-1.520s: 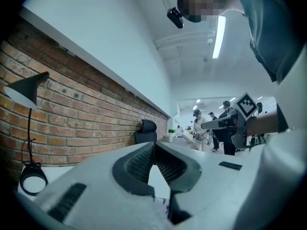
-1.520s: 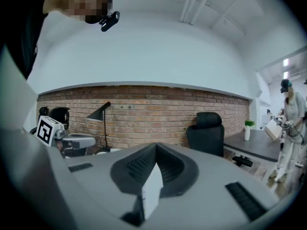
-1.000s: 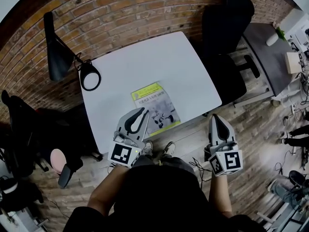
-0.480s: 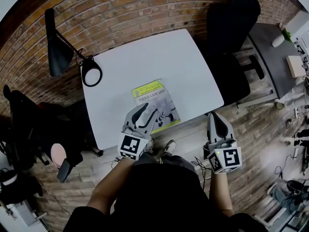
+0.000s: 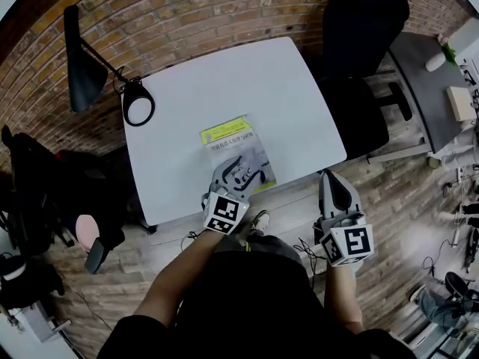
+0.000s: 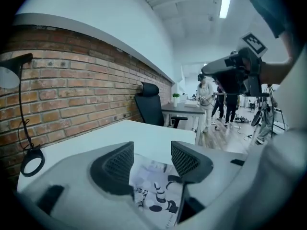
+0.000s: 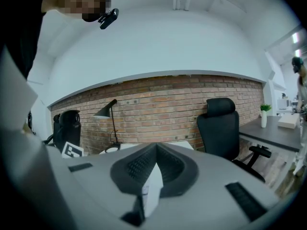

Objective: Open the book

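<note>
Closed book [image 5: 238,154], yellow band at its far end, lying flat by the near edge of the white bench [image 5: 224,81]; left tongs [image 6: 152,159] over the book's near end, jaws parted and opening, the cover visible between them, pads not pressing it; right tongs [image 7: 153,164] beyond the bench's near right corner, jaws together, empty; desk lamp [image 5: 138,109] at the left edge.

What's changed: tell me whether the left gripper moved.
Yes: the left gripper moved right, over the book, from the table edge; its jaws are opening with nothing between them.
</note>
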Demonstrator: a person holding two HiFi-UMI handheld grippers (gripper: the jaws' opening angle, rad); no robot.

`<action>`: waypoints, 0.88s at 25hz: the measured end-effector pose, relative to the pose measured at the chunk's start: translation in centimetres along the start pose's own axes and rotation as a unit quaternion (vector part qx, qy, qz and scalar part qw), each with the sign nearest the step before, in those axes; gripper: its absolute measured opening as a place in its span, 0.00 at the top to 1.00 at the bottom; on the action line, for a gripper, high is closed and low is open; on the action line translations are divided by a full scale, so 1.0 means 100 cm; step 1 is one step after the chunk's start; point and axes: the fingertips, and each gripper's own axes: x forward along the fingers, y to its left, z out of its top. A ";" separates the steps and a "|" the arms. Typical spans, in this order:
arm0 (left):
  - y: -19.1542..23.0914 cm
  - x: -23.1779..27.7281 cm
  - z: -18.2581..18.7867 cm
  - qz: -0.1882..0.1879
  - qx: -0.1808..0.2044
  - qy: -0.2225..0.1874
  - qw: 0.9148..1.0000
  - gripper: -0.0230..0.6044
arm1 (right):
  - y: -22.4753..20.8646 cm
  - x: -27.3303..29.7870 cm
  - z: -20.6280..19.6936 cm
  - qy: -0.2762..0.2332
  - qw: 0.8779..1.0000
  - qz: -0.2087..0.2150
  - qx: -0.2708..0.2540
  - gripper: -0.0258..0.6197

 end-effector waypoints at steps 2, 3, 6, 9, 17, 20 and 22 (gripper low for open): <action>-0.011 0.013 -0.021 -0.008 0.001 0.025 1.000 0.58 | -0.001 0.000 -0.002 0.004 1.000 0.003 0.002 0.94; -0.016 0.019 -0.029 -0.012 0.004 0.036 0.999 0.57 | -0.001 0.001 -0.003 0.003 1.000 0.005 0.004 0.94; -0.029 0.034 -0.048 -0.024 0.022 0.065 0.997 0.52 | -0.001 0.001 -0.004 -0.001 1.000 0.017 0.013 0.94; -0.041 0.044 -0.058 -0.032 0.031 0.081 0.996 0.50 | -0.006 -0.001 -0.012 0.012 1.000 0.015 0.007 0.94; -0.073 0.071 -0.075 -0.047 0.045 0.112 0.992 0.46 | -0.015 -0.006 -0.023 0.027 0.999 0.017 0.004 0.94; -0.080 0.079 -0.085 -0.043 0.061 0.130 0.989 0.43 | -0.021 -0.010 -0.028 0.034 0.999 0.015 0.004 0.94; -0.080 0.082 -0.094 -0.035 0.065 0.144 0.987 0.42 | -0.024 -0.013 -0.032 0.038 0.999 0.016 0.005 0.94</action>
